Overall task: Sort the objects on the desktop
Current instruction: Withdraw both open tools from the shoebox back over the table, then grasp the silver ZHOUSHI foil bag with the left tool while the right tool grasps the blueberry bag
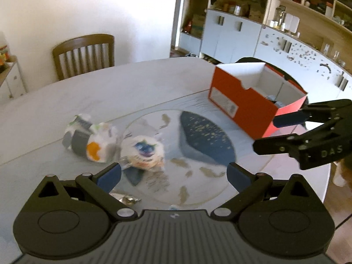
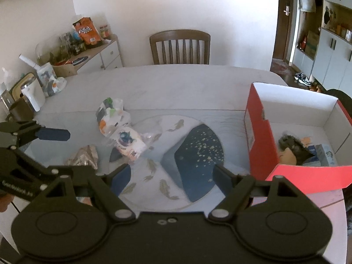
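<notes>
Surface: mat in middle. Box right, already holds several items. Three packets plus foil wrapper left on mat, unsorted. Left gripper, right gripper: fingers open, empty.

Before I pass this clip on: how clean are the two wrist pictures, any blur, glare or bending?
Left wrist view: motion blur smears the snack packets and table mat; the left gripper stays sharp; shelving bows under fisheye. Right wrist view: milder blur on the packets, the red box has soft edges, the wall is bright and washed out.
</notes>
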`<state>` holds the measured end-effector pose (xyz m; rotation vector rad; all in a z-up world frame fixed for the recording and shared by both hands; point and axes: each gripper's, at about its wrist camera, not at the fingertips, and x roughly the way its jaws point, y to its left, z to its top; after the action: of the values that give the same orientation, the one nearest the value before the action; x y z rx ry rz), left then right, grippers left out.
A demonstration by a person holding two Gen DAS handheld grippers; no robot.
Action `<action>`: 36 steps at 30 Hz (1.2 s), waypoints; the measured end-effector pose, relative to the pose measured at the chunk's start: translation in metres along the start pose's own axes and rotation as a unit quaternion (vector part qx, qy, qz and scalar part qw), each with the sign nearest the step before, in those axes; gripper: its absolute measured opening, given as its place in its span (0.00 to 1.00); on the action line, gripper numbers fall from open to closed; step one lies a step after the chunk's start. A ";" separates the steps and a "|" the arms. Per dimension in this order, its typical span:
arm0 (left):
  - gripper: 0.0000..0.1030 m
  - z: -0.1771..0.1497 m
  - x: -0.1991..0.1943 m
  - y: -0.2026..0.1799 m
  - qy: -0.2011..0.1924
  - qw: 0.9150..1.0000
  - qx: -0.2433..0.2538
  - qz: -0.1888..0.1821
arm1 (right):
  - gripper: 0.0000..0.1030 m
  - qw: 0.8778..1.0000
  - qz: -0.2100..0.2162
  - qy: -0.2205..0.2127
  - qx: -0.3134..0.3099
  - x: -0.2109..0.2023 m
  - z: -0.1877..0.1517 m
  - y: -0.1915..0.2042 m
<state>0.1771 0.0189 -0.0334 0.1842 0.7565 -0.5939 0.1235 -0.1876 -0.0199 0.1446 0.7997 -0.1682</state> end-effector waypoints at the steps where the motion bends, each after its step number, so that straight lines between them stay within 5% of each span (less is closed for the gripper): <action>1: 0.99 -0.002 0.000 0.003 0.001 1.000 0.000 0.003 | 0.79 1.000 0.001 0.001 0.000 0.001 -0.001 0.002; 20: 0.99 -0.039 0.018 0.059 0.028 0.997 -0.031 0.061 | 0.79 0.997 0.018 0.003 -0.077 0.056 0.018 0.045; 36: 0.99 -0.049 0.049 0.084 0.044 0.996 -0.043 0.063 | 0.80 0.989 0.026 0.022 -0.146 0.118 0.034 0.076</action>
<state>0.2239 0.0841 -0.1070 0.1778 0.8483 -0.4336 0.2437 -0.1316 -0.0767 -0.1083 0.8556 0.0020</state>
